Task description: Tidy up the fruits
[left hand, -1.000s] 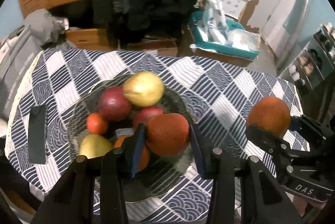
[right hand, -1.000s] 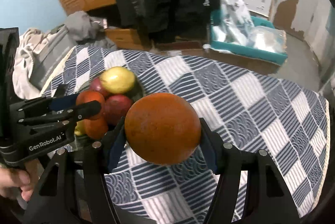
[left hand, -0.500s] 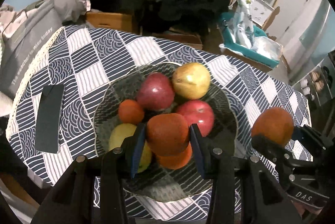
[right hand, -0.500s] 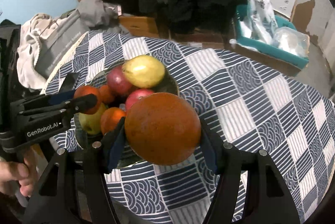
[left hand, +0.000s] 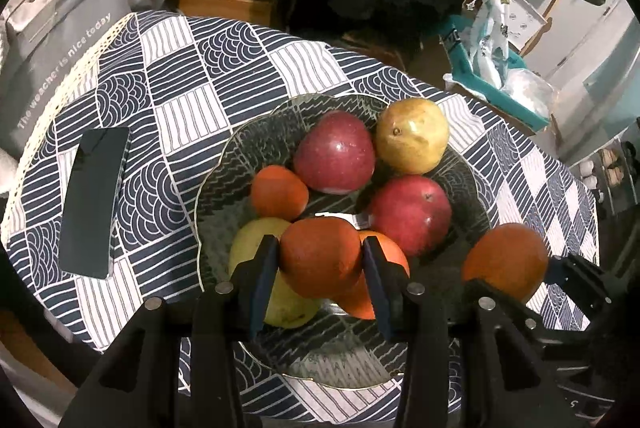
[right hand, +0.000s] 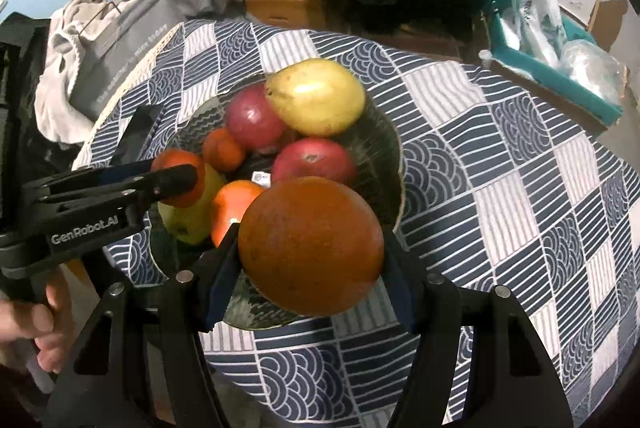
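Observation:
A dark glass plate point(left hand: 224, 164) on the patterned tablecloth holds two red apples point(left hand: 334, 156), a yellow pear point(left hand: 412, 136), a green pear point(left hand: 248, 240) and small oranges point(left hand: 278, 192). My left gripper point(left hand: 320, 260) is shut on a small orange point(left hand: 320, 256) and holds it above the plate's near side. My right gripper point(right hand: 310, 248) is shut on a large orange point(right hand: 310, 244) over the plate's near right rim point(right hand: 394, 164). The right gripper and its orange also show in the left wrist view point(left hand: 506, 260).
A black phone point(left hand: 94, 200) lies on the cloth left of the plate. A grey bag point(left hand: 52, 40) sits at the table's far left edge. A teal bin point(left hand: 500, 84) with plastic bags stands on the floor beyond the table.
Both grippers have moved with their oranges over the plate. The left one now hangs over the green pear and an orange; the right one has come in over the plate's rim.

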`<state>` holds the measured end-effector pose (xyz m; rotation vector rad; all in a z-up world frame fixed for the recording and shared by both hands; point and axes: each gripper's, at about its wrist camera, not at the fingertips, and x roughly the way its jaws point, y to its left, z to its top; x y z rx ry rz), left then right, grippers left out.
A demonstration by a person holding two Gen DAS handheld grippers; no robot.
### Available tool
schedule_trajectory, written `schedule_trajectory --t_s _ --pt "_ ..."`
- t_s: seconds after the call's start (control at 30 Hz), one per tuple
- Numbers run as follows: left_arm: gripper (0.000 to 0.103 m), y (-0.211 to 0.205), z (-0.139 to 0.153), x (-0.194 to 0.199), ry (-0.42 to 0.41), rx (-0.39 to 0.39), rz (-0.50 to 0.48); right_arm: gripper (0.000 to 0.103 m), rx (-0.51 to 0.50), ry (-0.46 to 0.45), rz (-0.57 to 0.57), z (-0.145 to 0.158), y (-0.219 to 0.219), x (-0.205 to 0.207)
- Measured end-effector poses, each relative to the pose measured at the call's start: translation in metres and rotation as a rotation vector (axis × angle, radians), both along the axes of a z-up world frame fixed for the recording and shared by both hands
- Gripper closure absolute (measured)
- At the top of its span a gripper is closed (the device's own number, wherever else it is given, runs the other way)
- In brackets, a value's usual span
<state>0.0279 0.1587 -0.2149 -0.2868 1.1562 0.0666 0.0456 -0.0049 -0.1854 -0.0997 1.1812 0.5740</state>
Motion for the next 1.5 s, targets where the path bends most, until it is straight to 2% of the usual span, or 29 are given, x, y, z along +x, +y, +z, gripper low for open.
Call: schedule_trajectory --t_s 0.13,0.37,0.67,0.77,0.83,0.93,1.17,1.3,1.5 --pt "0.057 0.0 -0.001 0.002 -0.003 0.001 -0.013 0.036 0.003 0.014 0.002 -0.002 0.003 0.002" --pt "0.055 0.001 -0.006 0.005 0.023 -0.04 -0.018 0.034 0.028 0.039 -0.017 -0.003 -0.001 0.005" --pt "0.054 0.0 0.008 -0.003 0.009 -0.025 -0.015 0.034 0.054 -0.058 -0.051 0.037 -0.012 0.008" --pt "0.051 -0.004 0.019 -0.006 -0.003 -0.018 -0.02 0.034 0.05 -0.095 -0.08 0.052 -0.02 0.011" --pt "0.042 -0.009 0.028 -0.008 -0.024 0.001 -0.027 0.034 0.044 -0.125 -0.1 0.064 -0.026 0.011" --pt "0.036 -0.016 0.042 -0.009 -0.054 0.026 -0.044 0.032 0.037 -0.163 -0.119 0.079 -0.034 0.01" --pt "0.032 -0.034 0.073 -0.015 -0.119 0.056 -0.084 0.028 0.033 -0.249 -0.152 0.112 -0.054 0.002" --pt "0.024 -0.041 0.093 -0.021 -0.17 0.073 -0.095 0.026 0.032 -0.303 -0.172 0.131 -0.065 -0.005" --pt "0.022 -0.047 0.119 -0.026 -0.221 0.086 -0.094 0.024 0.033 -0.371 -0.197 0.157 -0.079 -0.013"
